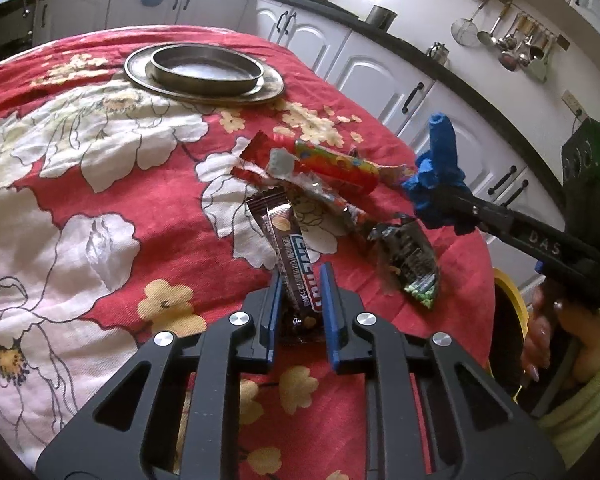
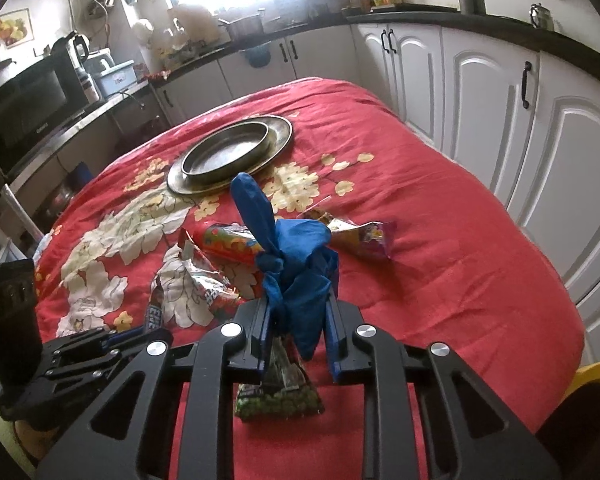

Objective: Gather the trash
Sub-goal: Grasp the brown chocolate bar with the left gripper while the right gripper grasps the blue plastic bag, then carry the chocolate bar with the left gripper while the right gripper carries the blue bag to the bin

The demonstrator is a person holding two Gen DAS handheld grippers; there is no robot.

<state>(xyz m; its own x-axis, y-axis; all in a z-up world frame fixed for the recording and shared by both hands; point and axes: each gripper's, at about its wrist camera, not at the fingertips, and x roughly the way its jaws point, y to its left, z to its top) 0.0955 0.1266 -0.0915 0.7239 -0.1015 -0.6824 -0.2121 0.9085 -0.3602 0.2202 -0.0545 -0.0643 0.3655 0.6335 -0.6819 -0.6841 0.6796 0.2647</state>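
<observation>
My left gripper (image 1: 300, 300) is shut on a dark brown snack-bar wrapper (image 1: 290, 252), held upright above the red floral tablecloth (image 1: 120, 184). My right gripper (image 2: 298, 312) is shut on a crumpled blue glove (image 2: 296, 256); it shows at the right of the left wrist view (image 1: 436, 188). On the cloth lie a red tube wrapper (image 1: 340, 166), a torn red-and-silver wrapper (image 1: 268, 168), a green-pea snack bag (image 1: 414, 268) that sits under my right gripper (image 2: 280, 392), and a purple-yellow wrapper (image 2: 364, 236).
Two stacked metal plates (image 1: 204, 72) sit at the far side of the table. A yellow bin rim (image 1: 510, 284) shows past the table's right edge, also in the right wrist view (image 2: 592, 372). White cabinets (image 2: 500, 92) line the wall.
</observation>
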